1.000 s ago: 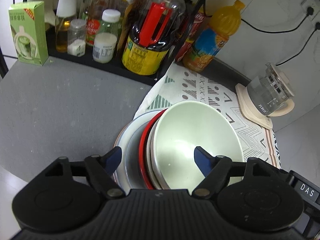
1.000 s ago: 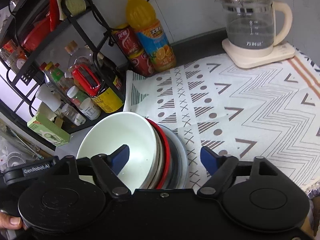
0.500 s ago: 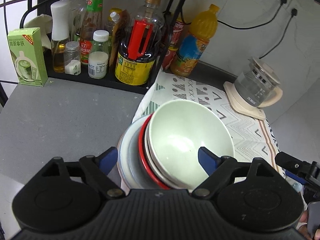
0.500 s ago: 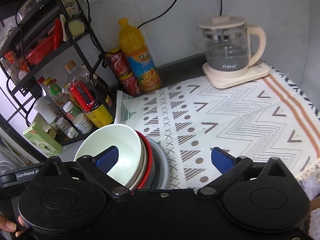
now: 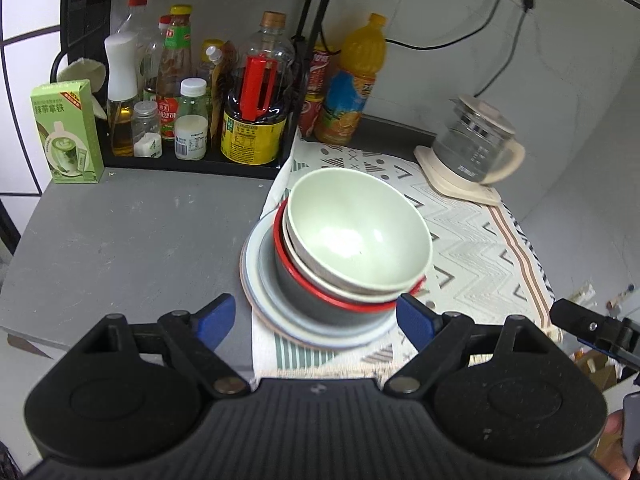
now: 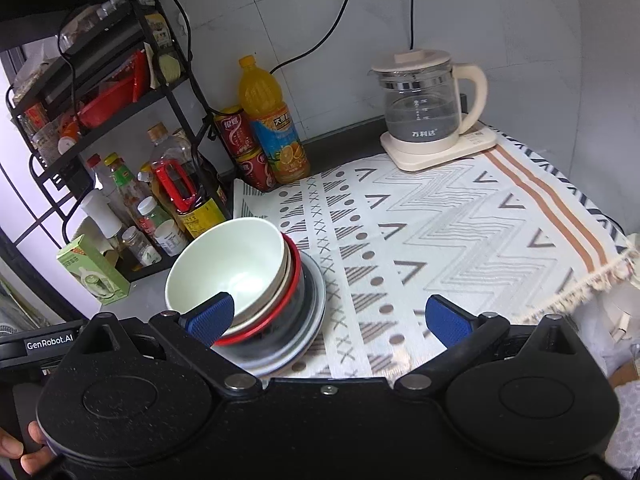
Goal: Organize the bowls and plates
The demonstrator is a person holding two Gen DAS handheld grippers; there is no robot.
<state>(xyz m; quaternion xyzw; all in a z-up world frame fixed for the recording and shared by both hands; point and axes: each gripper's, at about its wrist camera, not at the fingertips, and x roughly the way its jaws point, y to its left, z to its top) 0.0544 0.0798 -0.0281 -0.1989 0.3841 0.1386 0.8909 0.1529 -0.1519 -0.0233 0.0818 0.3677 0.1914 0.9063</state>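
A stack stands at the left edge of the patterned cloth (image 5: 472,240). A pale green bowl (image 5: 356,228) is on top, nested in a beige bowl and a dark bowl with a red rim (image 5: 320,292), on pale plates (image 5: 256,276). The stack also shows in the right wrist view: green bowl (image 6: 232,264), plates (image 6: 316,304). My left gripper (image 5: 316,320) is open and empty, just in front of the stack. My right gripper (image 6: 328,320) is open and empty, above the cloth to the right of the stack.
A black rack (image 5: 208,80) with sauce bottles stands behind the stack. A green box (image 5: 66,132) is at the far left. An orange juice bottle (image 6: 272,120), red cans (image 6: 244,148) and a glass kettle (image 6: 428,112) stand at the back. Grey counter (image 5: 128,232) lies left.
Both grippers have pulled back and up from the stack. Their fingers no longer straddle the bowls, and the stack now stands free on the cloth.
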